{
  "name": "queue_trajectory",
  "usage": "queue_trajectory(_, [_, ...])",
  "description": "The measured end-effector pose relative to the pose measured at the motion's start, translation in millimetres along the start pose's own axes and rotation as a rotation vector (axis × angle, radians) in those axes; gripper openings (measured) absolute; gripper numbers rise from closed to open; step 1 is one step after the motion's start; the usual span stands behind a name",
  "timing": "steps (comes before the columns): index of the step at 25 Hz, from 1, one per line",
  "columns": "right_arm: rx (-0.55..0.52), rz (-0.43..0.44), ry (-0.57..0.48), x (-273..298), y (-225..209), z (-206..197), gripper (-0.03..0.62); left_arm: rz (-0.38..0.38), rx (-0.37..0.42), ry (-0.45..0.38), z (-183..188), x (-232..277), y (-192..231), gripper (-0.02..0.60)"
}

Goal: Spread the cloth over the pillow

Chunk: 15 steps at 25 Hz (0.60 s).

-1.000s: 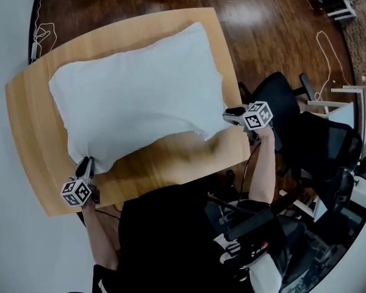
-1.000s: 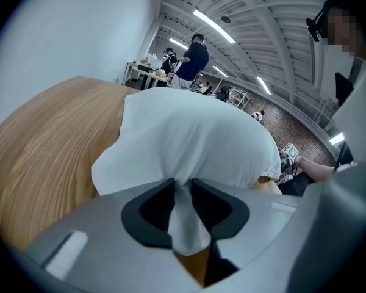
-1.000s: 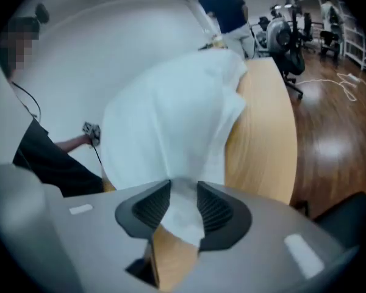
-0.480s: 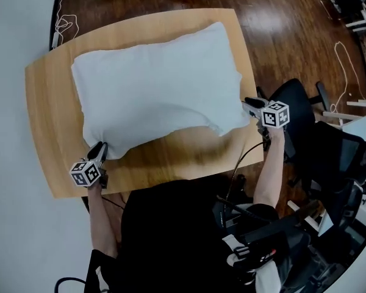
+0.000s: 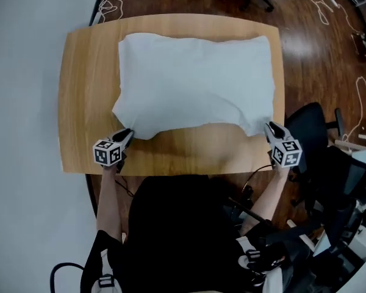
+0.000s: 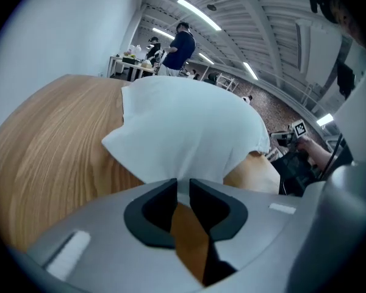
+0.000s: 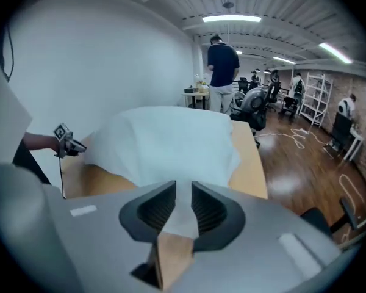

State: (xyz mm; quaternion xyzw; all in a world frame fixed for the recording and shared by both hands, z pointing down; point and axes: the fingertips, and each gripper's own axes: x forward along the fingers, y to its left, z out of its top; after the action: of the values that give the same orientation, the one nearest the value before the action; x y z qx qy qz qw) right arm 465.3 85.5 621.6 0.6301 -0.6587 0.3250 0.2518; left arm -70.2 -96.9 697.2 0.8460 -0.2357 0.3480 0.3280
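**Cloth drawn over pillow, both near corners gripped.** A white cloth (image 5: 195, 81) is seen laid across the pillow on a wooden surface (image 5: 82, 102), held by its two near corners. The near-left corner is pinched in the left gripper (image 5: 125, 134) and the near-right corner in the right gripper (image 5: 271, 127). Both sets of jaws have just been closing and are now set narrow. A fold of white fabric is caught between the pads in each gripper view.

The corners are judged to be held wide apart and low so that the sheet is stretched square while it is laid. Its far edge rests along the far side of the surface. Between the two corners the near hem is pulled into a shallow arch, and bare wood is left showing on the near side.

The pillow itself is not shown. It is covered by the cloth, and only a soft swell under the fabric hints at it. Whether its near side is fully covered cannot be told. The hands are largely masked by the marker cubes. The near-right corner is held at the very edge of the surface, beside a black chair (image 5: 308, 124), and what lies below it is cut off. In both gripper views the far part of the surface is blocked by the raised cloth. The figures (image 7: 221, 63) in the room beyond are too small to be read.
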Motion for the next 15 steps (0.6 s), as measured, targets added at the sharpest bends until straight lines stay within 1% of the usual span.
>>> queue_trajectory(2, [0.015, 0.05, 0.017, 20.0, 38.6, -19.7, 0.083, -0.007, 0.025, 0.073, -30.9, 2.0, 1.5, 0.066])
queue_trajectory(3, [0.011, 0.049, 0.064, 33.4, 49.8, -39.8, 0.083, -0.023, 0.02, 0.103, -46.3, 10.4, -0.2, 0.066])
queue_trajectory(4, [-0.001, 0.038, 0.13, 45.4, 59.2, -62.2, 0.083, -0.038, 0.006, 0.117, -58.5, 18.6, -0.8, 0.043])
queue_trajectory(5, [-0.014, 0.023, 0.193, 51.8, 69.0, -82.5, 0.083, -0.051, -0.01, 0.116, -66.3, 24.7, -1.0, 0.015])
queue_trajectory(6, [-0.025, 0.006, 0.231, 49.8, 78.8, -95.8, 0.083, -0.07, -0.022, 0.098, -69.0, 30.1, -2.7, 0.015])
queue_trajectory(7, [-0.026, -0.005, 0.225, 41.1, 88.4, -100.0, 0.082, -0.103, -0.04, 0.058, -65.1, 35.1, -6.8, 0.015])
queue_trajectory(8, [-0.008, 0.001, 0.18, 30.2, 99.6, -96.2, 0.078, -0.156, -0.088, -0.017, -54.5, 37.0, -11.4, 0.015])
queue_trajectory(9, [0.034, 0.028, 0.109, 21.1, 114.8, -87.8, 0.078, -0.228, -0.188, -0.133, -39.9, 32.5, -12.4, 0.015])
queue_trajectory(10, [0.093, 0.077, 0.029, 16.5, 135.1, -78.2, 0.078, -0.32, -0.339, -0.281, -24.5, 22.1, -8.3, 0.015])
queue_trajectory(11, [0.158, 0.143, -0.043, 17.3, 160.5, -69.7, 0.078, -0.43, -0.504, -0.435, -10.3, 9.2, -2.2, 0.017])
queue_trajectory(12, [0.218, 0.22, -0.093, 23.6, 191.3, -63.5, 0.081, -0.535, -0.627, -0.564, 2.0, -2.2, 2.1, 0.038])
queue_trajectory(13, [0.267, 0.307, -0.116, 35.3, 227.9, -58.9, 0.101, -0.604, -0.68, -0.648, 10.9, -10.0, 3.3, 0.049])
queue_trajectory(14, [0.31, 0.404, -0.115, 52.4, 270.0, -54.8, 0.142, -0.624, -0.679, -0.691, 16.6, -14.4, 4.0, 0.049])
queue_trajectory(15, [0.35, 0.504, -0.096, 74.3, 315.2, -50.4, 0.178, -0.606, -0.664, -0.713, 20.0, -17.7, 7.2, 0.048])
